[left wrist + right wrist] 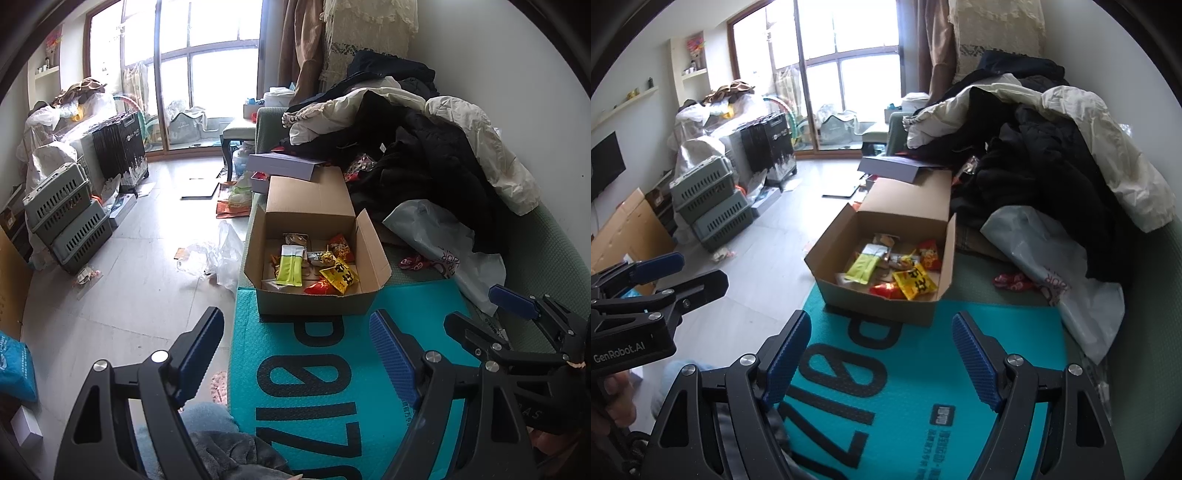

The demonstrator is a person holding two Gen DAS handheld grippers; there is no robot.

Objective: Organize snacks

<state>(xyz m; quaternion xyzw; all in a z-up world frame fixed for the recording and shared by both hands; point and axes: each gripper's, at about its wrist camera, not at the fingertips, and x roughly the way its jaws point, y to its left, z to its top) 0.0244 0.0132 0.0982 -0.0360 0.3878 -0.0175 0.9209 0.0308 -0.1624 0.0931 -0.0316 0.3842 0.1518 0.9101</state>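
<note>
An open cardboard box [317, 301] [879, 308] stands on a green sofa, at the far edge of a teal bubble mailer [332, 373] [923, 369]. Inside lie several snack packets: a lime green one [290, 266] [862, 267], a yellow one [340, 276] [914, 282], an orange one [340, 245] [929, 256] and a red one [319, 287] [886, 291]. Red wrapped sweets [415, 263] [1012, 280] lie on the sofa right of the box. My left gripper [297, 354] [690, 271] and right gripper [882, 356] [487, 314] hover side by side over the mailer, short of the box, both open and empty.
A heap of dark and cream clothes [424, 147] and a grey plastic bag [443, 240] fill the sofa to the right. A purple flat box [280, 166] rests behind the cardboard box. On the floor to the left are crumpled plastic [221, 254], stacked grey crates [66, 218] and a black suitcase [118, 144].
</note>
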